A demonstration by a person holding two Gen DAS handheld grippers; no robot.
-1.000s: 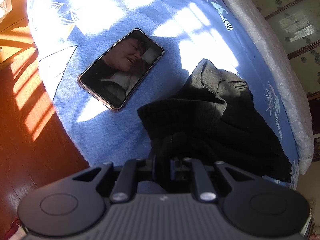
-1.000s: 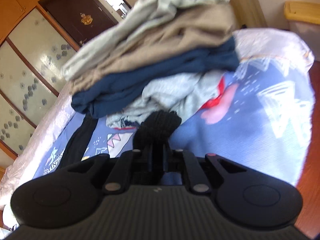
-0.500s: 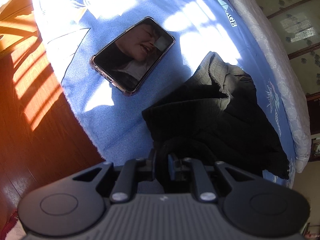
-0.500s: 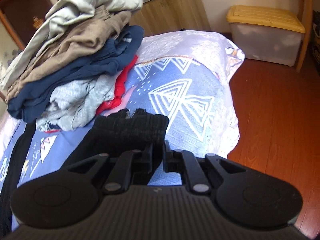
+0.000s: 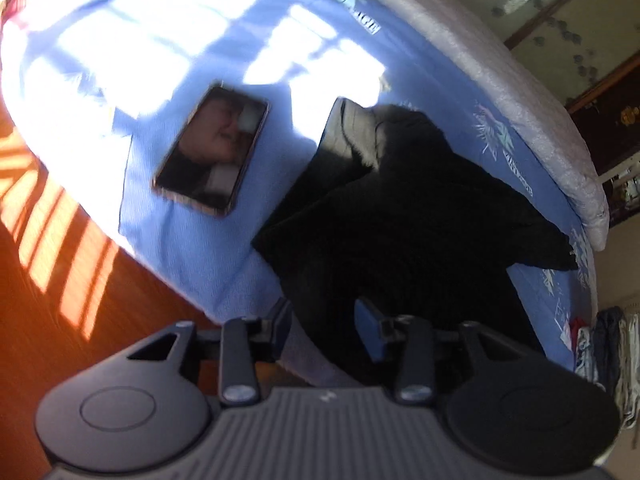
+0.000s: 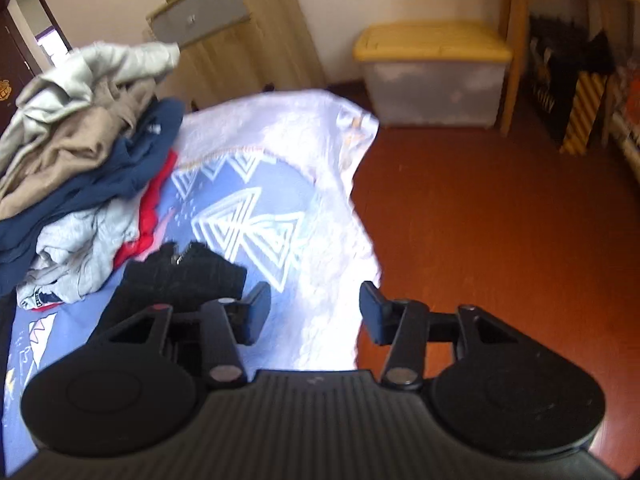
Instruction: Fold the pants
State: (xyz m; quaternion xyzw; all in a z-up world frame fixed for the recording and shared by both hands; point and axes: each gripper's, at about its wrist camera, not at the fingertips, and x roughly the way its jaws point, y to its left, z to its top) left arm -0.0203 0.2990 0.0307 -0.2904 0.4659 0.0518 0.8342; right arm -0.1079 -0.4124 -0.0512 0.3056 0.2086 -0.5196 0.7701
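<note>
The black pants (image 5: 420, 220) lie bunched on the blue bedspread (image 5: 200, 60), with a grey inner lining turned up at the far end. My left gripper (image 5: 324, 330) is open, its jaws apart around the near edge of the pants at the bed's edge. In the right wrist view one black end of the pants (image 6: 180, 276) lies on the bed to the left of my right gripper (image 6: 314, 310). The right gripper is open and empty over the bed's white edge.
A phone (image 5: 212, 156) lies screen-up on the bedspread left of the pants. A pile of clothes (image 6: 84, 128) sits at the left on the bed. Red-brown wooden floor (image 6: 500, 220) borders the bed. A yellow-lidded storage box (image 6: 432, 72) stands by the wall.
Both grippers have opened and let go of the pants. The right gripper has swung right, toward the bed's edge and the floor. The left gripper has drawn back slightly.
</note>
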